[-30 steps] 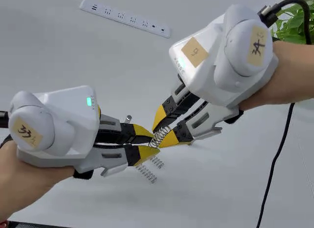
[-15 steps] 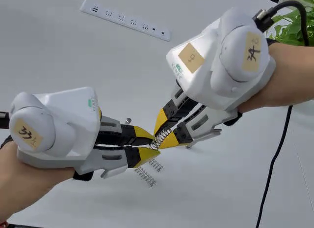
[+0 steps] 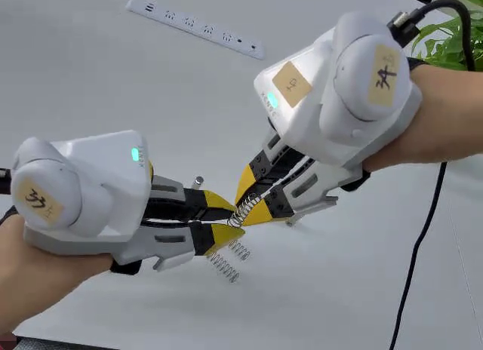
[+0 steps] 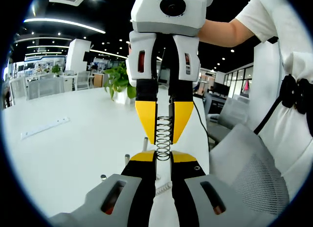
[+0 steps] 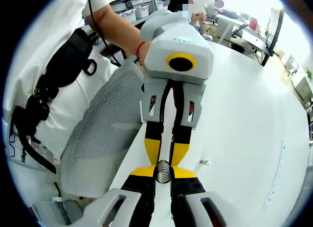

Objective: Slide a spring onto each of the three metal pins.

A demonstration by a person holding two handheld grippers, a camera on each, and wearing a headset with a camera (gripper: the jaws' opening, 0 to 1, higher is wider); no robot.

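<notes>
A small steel spring (image 3: 244, 210) hangs above the white table between the two grippers, which meet tip to tip. My right gripper (image 3: 253, 207) is shut on its upper part; in the right gripper view the spring (image 5: 163, 171) shows end-on between the yellow tips. My left gripper (image 3: 232, 221) is shut on the lower end (image 4: 163, 153). Two loose springs (image 3: 240, 250) (image 3: 224, 267) lie on the table just below. One metal pin (image 3: 198, 182) stands behind the left gripper. In the left gripper view three pins (image 4: 145, 144) (image 4: 127, 158) (image 4: 103, 177) stand upright in a row.
A white power strip (image 3: 195, 26) lies at the far side of the table. A green plant (image 3: 453, 33) stands at the back right. A black cable (image 3: 423, 244) runs down the right. A grey mesh chair (image 5: 102, 139) stands beside the table.
Both grippers stay tip to tip on the spring. The right gripper has edged slightly left; the whole head view has shifted a little.
</notes>
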